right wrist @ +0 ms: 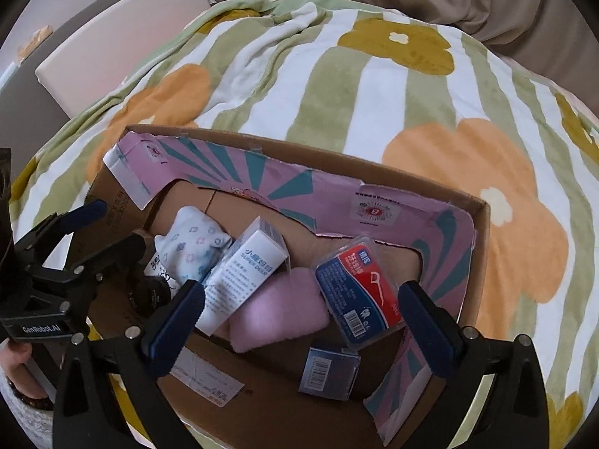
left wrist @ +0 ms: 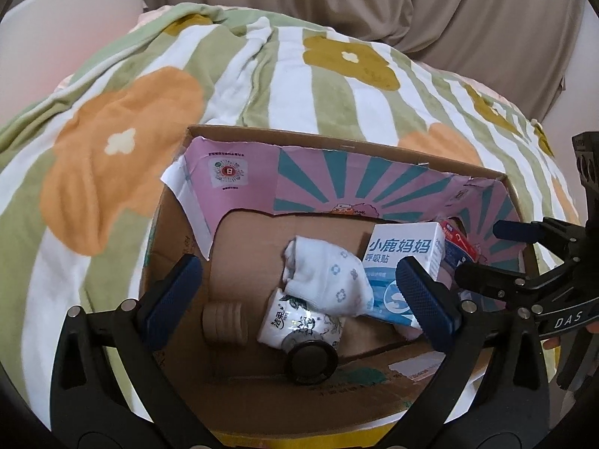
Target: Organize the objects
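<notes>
**Both claws hang empty over a half-sorted box**

Nearest of all, the left claw (left wrist: pixel 297 292) hovers spread wide and empty just above the near rim of the cardboard box (right wrist: pixel 481 224), and the right claw (right wrist: pixel 299 312) hangs beside it, equally wide, gripping nothing. Everything to be organized lies inside that box, which sits on a flowered blanket (left wrist: pixel 123 119).

Toward the box's left end lie a stack of wooden discs (left wrist: pixel 224 321), a printed tissue pack (left wrist: pixel 295 323) with a dark round object (left wrist: pixel 310 359) against it, and a rolled white sock (left wrist: pixel 325 277) on top. In the middle a white carton (right wrist: pixel 247 273) leans on a pink cloth (right wrist: pixel 277 308). Toward the right end a red-and-blue floss case (right wrist: pixel 359 288) tilts against the wall, with a small dark packet (right wrist: pixel 329 372) below it.

My worry is the piling: pulling any lower item would likely tumble whatever leans on it, and the two claws, so close together, could knock one another.
</notes>
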